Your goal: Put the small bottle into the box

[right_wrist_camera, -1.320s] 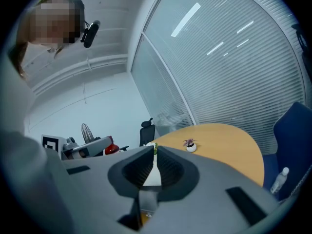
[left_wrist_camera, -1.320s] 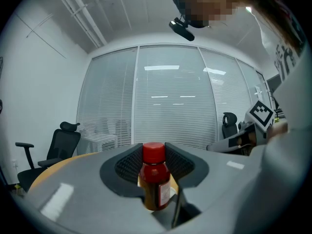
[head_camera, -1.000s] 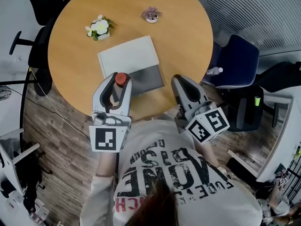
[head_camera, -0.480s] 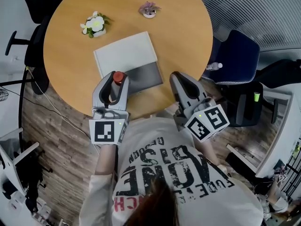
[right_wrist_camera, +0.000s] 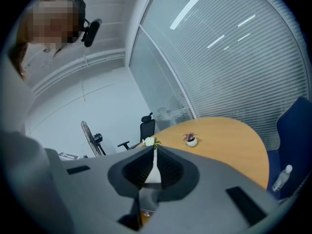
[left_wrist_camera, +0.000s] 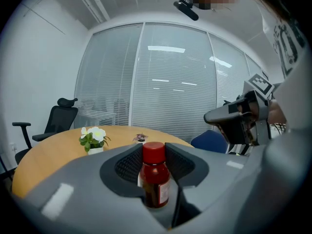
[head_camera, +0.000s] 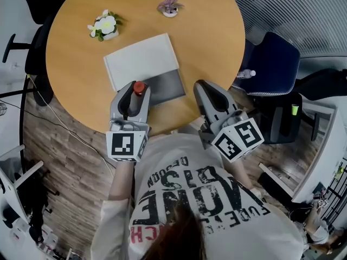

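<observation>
At the near edge of the round bench (head_camera: 76, 64), my left gripper (head_camera: 136, 95) has its jaws clamped on the small bottle (left_wrist_camera: 156, 182). I note a dark reddish-brown body, a red screw cap and a pale label on one side. The bottle is upright, long axis vertical, cap up. In the head view it sits at the near left edge of the box (head_camera: 142, 61), by the dark grey part. My right gripper (head_camera: 203, 91) has its jaws closed together with nothing between them, just off the box's near right corner.
</observation>
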`<state>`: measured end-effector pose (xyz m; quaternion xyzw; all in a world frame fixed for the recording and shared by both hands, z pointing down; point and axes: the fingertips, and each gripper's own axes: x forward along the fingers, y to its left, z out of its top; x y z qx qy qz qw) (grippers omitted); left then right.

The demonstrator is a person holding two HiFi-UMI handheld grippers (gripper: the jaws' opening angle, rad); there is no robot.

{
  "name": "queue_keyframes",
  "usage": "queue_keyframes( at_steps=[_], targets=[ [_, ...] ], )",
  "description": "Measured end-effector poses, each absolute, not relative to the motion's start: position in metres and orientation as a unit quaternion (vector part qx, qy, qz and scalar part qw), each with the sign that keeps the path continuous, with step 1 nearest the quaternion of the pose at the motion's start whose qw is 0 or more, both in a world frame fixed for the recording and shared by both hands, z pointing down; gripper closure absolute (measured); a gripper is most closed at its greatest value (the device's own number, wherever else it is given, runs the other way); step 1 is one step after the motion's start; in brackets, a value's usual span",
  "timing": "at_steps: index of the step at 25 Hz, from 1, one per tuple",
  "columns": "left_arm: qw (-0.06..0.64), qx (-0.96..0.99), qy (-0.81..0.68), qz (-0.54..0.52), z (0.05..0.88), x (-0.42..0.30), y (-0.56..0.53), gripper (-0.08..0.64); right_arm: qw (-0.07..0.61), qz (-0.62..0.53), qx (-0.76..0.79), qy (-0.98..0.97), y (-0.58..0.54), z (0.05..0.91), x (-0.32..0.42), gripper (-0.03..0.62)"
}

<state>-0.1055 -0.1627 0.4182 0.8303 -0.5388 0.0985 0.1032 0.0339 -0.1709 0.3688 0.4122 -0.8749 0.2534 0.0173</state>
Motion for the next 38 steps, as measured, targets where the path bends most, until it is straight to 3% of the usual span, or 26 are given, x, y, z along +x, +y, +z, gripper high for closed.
queue_keyframes(
  at_steps=[38],
  targets=[
    [0.174,0.802,-0.547,0.163,0.497,-0.11,-0.162,0.413,0.017,0.27,0.422,-0.865,-0.184,0.377,0.046,0.569]
  ],
)
